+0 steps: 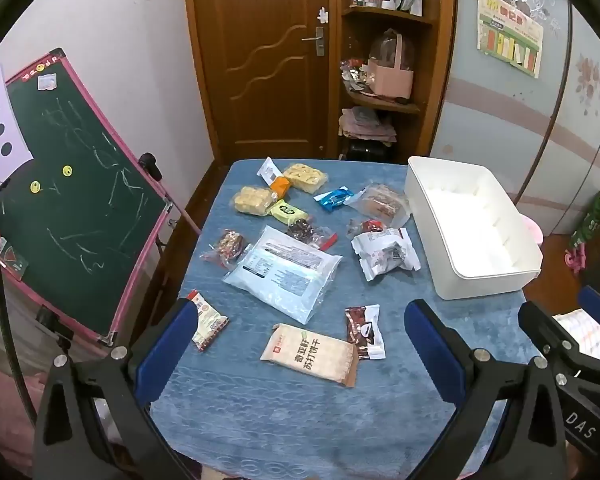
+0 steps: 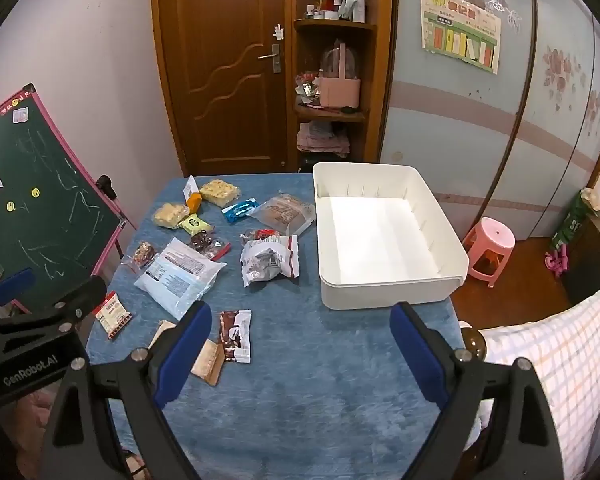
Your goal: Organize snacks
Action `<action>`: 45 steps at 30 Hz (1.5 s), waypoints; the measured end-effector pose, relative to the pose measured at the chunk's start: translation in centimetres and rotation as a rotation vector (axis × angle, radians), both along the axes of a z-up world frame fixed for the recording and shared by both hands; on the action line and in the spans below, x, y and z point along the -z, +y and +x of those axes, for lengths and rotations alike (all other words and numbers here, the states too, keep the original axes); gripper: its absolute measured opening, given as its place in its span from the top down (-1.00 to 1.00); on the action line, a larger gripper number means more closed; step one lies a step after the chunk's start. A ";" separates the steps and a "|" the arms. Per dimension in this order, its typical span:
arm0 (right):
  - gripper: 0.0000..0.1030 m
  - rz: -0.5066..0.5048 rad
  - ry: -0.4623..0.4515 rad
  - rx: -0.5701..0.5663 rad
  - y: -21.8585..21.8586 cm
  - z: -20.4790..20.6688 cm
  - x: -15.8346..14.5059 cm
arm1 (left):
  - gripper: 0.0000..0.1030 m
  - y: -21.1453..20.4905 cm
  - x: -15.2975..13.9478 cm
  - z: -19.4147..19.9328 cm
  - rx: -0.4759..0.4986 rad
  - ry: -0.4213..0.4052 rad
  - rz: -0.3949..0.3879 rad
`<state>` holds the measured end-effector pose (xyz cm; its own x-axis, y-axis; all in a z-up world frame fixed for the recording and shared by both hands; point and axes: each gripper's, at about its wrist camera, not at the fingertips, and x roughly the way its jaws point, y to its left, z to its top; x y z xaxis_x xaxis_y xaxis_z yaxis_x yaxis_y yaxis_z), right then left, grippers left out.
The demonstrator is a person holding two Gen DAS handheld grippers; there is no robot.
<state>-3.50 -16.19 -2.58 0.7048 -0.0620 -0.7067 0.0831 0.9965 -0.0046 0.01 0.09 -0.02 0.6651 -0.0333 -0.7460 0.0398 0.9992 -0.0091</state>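
Both the left hand-held gripper (image 1: pixel 300 344) and the right hand-held gripper (image 2: pixel 300 344) are held wide open, and nothing is gripped. The cracker pack (image 1: pixel 310 354) lies nearest on the blue tabletop (image 1: pixel 259 420). One snack should be picked gently, then laid flat in the empty white bin (image 2: pixel 380 232) farther back.
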 end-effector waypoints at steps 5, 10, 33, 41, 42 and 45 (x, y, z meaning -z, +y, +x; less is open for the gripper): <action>-0.78 0.004 0.000 -0.001 -0.2 0.0 0.1 | -0.99 -0.5 -0.4 -0.2 0.029 0.001 -0.009; -0.78 0.012 0.004 -0.001 -0.6 0.1 0.2 | -0.99 -0.7 0.2 -0.4 0.043 -0.012 -0.003; -0.78 0.031 0.005 -0.006 0.0 -0.1 0.3 | -0.99 -0.6 0.2 -0.4 0.047 -0.005 0.007; -0.78 0.040 0.005 -0.011 -0.1 -0.1 0.1 | -0.99 -0.7 0.2 -0.4 0.042 -0.005 0.007; -0.78 0.040 0.005 -0.011 0.0 -0.2 0.0 | -0.99 -0.8 0.2 -0.3 0.042 -0.005 0.007; -0.78 0.040 0.002 -0.009 -0.1 -0.2 -0.1 | -0.99 -0.7 -0.1 -0.5 0.037 -0.022 0.003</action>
<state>-3.67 -16.28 -2.52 0.7038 -0.0272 -0.7099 0.0740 0.9966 0.0352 -0.50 -0.58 0.12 0.6794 -0.0555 -0.7317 0.0767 0.9970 -0.0045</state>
